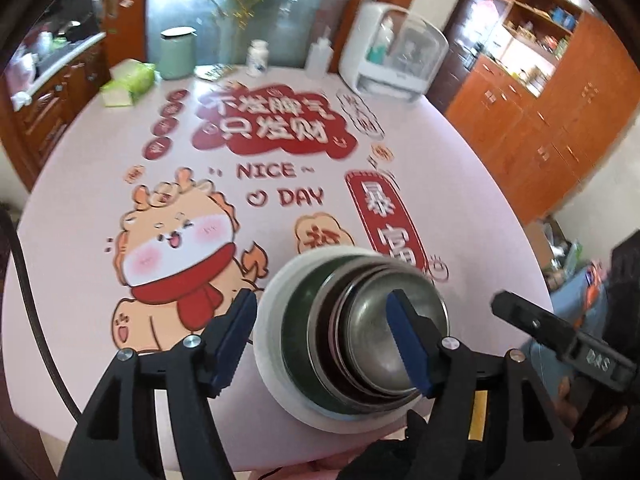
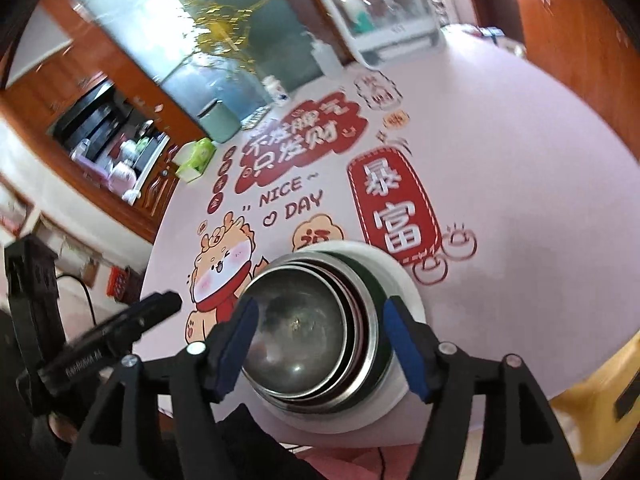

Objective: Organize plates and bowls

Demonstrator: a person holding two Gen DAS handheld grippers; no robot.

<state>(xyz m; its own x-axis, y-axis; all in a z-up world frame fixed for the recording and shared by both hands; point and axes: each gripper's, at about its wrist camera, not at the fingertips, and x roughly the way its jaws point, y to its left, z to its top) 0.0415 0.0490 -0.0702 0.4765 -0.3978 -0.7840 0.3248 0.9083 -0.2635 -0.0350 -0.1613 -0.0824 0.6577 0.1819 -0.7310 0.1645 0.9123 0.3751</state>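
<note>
Several steel bowls (image 1: 372,332) sit nested in a stack on a white plate (image 1: 272,364), close to the front edge of the round pink table (image 1: 460,168). My left gripper (image 1: 322,326) hovers over the stack, open, its blue pads apart and gripping nothing. The right wrist view shows the same bowls (image 2: 296,332) and plate (image 2: 400,276). My right gripper (image 2: 322,338) is open above them, holding nothing. Each view catches a black finger of the other gripper (image 1: 528,316) (image 2: 132,320) beside the stack.
Along the table's far edge stand a green tissue pack (image 1: 128,84), a green canister (image 1: 176,54), a white bottle (image 1: 256,58) and a white domed dish cabinet (image 1: 392,56). Wooden cupboards (image 1: 540,128) line the right. A cartoon print covers the tabletop.
</note>
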